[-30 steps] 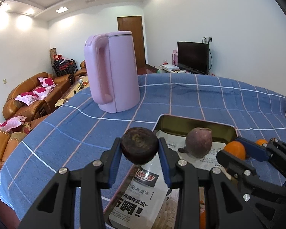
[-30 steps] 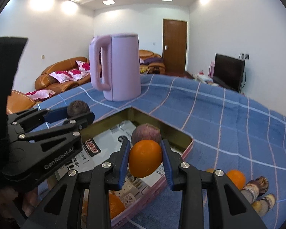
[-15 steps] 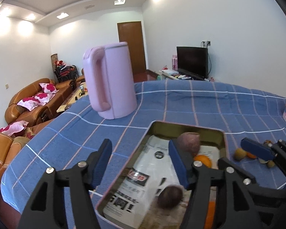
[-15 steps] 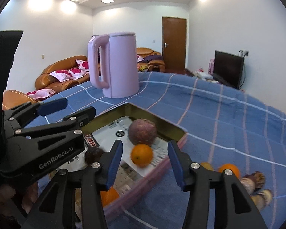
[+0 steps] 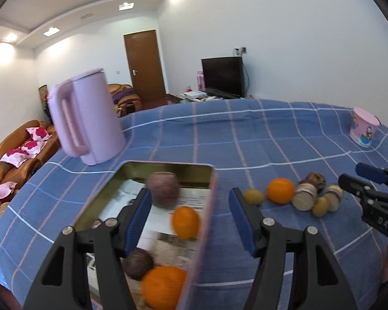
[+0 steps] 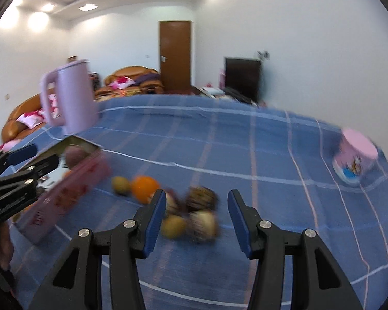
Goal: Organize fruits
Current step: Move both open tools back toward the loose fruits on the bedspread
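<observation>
A pink tin tray (image 5: pixel 209 188) lined with newspaper holds two purple fruits (image 5: pixel 163 188) and two oranges (image 5: pixel 185 222). My left gripper (image 5: pixel 191 219) is open and empty above the tray's right rim. Loose fruit lies on the blue cloth right of the tray: an orange (image 5: pixel 280 190), small green-brown fruits (image 5: pixel 253 196) and several brownish ones (image 5: pixel 304 199). My right gripper (image 6: pixel 196 219) is open and empty, just short of that pile (image 6: pixel 191 211); its view is blurred. The tray shows at the left of the right wrist view (image 6: pixel 72 188).
A tall pink kettle (image 5: pixel 88 118) stands behind the tray on the left. A pink printed cup (image 5: pixel 363 130) stands near the table's far right edge. The blue checked cloth (image 5: pixel 232 139) covers the table. Sofas lie beyond the left edge.
Both grippers opened and let their fruits fall into the tray: the purple fruit from the left, the orange from the right. Both then swung right toward the loose pile.
</observation>
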`<action>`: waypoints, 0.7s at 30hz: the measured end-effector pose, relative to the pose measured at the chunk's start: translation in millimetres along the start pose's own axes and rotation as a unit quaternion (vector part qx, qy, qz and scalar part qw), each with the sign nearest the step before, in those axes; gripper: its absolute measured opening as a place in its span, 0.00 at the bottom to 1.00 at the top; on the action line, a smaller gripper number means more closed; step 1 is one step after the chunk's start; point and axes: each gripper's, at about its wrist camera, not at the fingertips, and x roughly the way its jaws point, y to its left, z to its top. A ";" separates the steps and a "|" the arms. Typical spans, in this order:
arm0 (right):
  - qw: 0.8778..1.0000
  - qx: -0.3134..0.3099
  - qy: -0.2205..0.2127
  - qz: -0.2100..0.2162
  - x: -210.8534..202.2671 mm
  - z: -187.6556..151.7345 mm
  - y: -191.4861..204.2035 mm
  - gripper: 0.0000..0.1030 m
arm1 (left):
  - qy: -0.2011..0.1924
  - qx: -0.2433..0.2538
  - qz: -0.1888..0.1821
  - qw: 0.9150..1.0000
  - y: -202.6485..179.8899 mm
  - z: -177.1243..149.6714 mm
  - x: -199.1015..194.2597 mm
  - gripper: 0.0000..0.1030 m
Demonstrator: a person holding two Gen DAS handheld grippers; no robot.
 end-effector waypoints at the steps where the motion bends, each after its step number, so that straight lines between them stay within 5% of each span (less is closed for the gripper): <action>1: 1.000 0.005 0.007 0.000 3.0 -1.2 -5.0 0.50 | 0.001 0.003 -0.001 1.000 -4.5 0.0 1.3 0.63; 9: 0.998 0.010 0.064 0.027 23.1 -1.7 -2.4 0.50 | 0.010 0.017 -0.008 1.000 -26.6 -0.4 5.0 0.63; 13: 0.995 0.028 0.082 0.052 32.3 -4.0 -5.9 0.38 | 0.013 0.018 -0.010 1.000 -29.2 -1.5 6.7 0.63; 21: 0.996 0.042 0.056 0.059 17.8 -6.2 -11.7 0.34 | 0.019 0.017 -0.020 0.999 -37.4 -2.0 7.9 0.63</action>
